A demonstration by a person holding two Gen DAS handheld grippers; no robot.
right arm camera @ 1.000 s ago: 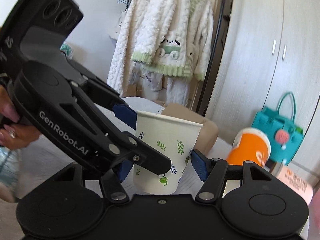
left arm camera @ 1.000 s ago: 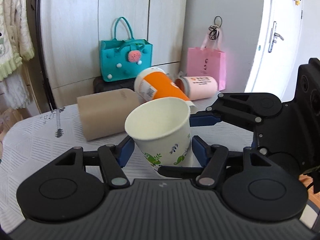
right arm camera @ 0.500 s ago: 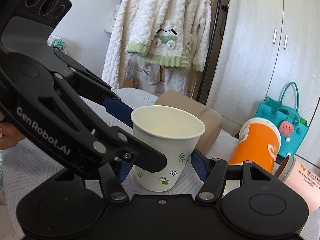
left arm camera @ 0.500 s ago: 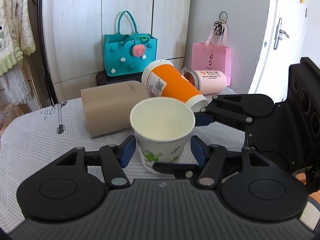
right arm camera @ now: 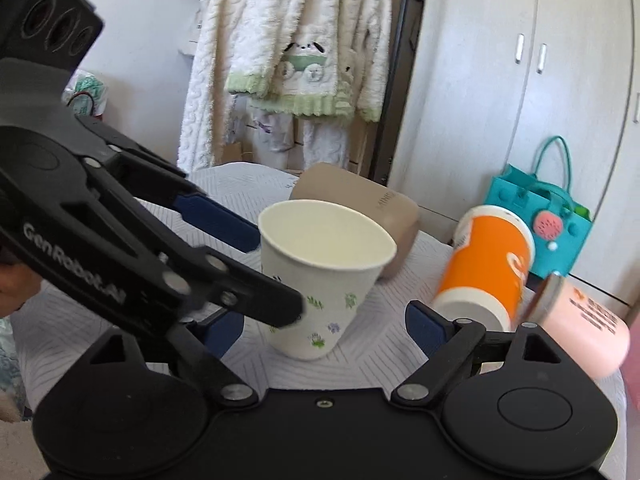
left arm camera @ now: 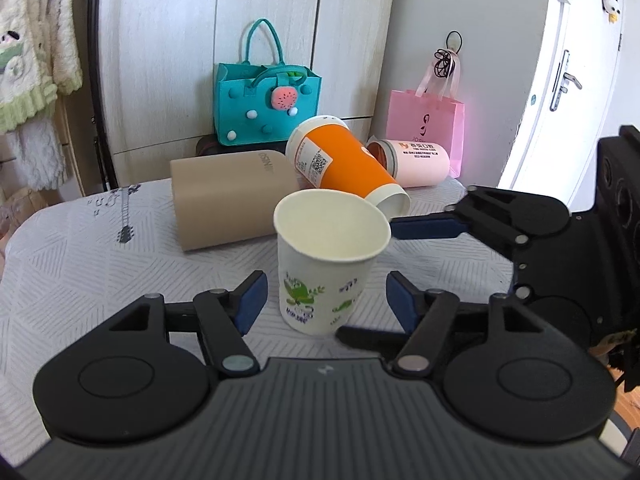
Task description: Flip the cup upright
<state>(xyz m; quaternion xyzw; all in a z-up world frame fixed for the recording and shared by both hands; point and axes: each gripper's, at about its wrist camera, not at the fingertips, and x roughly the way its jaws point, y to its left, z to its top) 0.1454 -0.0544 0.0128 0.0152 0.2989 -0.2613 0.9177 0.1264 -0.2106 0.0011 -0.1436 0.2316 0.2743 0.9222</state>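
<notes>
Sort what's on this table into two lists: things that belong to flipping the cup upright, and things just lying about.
Job:
white leaf-print paper cup, standing mouth-up
left hand-held gripper
right hand-held gripper

Lying about:
orange cup
pink cup
tan container

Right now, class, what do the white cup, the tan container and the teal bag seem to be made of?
White cup: likely paper, matte, with a rolled rim and printed leaves.
Tan container: probably plastic or silicone, smooth and matte with rounded corners; the look leaves it open.
Teal bag: seemingly felt, soft and dull, with pompoms and no sheen.
</notes>
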